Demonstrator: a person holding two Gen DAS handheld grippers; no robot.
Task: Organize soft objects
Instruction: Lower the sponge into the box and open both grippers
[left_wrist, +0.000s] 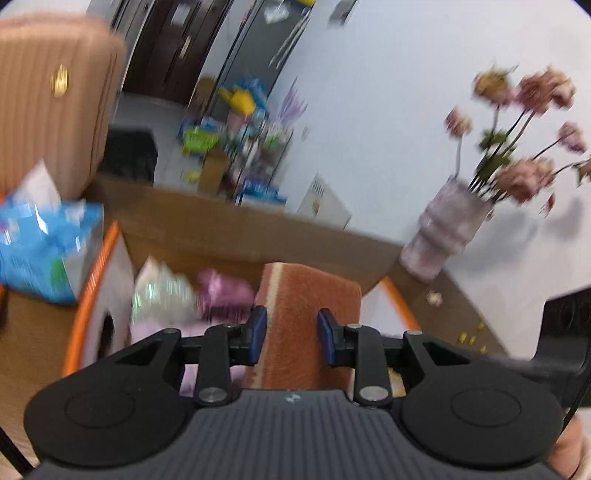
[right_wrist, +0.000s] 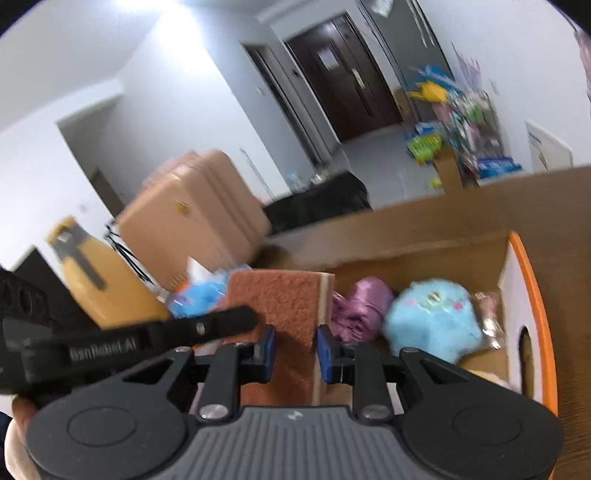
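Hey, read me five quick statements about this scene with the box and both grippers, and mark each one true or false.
1. Both grippers hold the same brown sponge. True: the left gripper and the right gripper each have jaws on either side of it.
2. A blue plush lies in the box. True.
3. The vase holds yellow flowers. False: they are pink.
4. The box rim is green. False: orange.
5. A purple item lies beside the blue plush. True.

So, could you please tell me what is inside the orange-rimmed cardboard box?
Inside the orange-rimmed cardboard box lie a fluffy light-blue plush toy, a shiny purple bundle and a clear packet. The brown scouring sponge hides whatever lies below.
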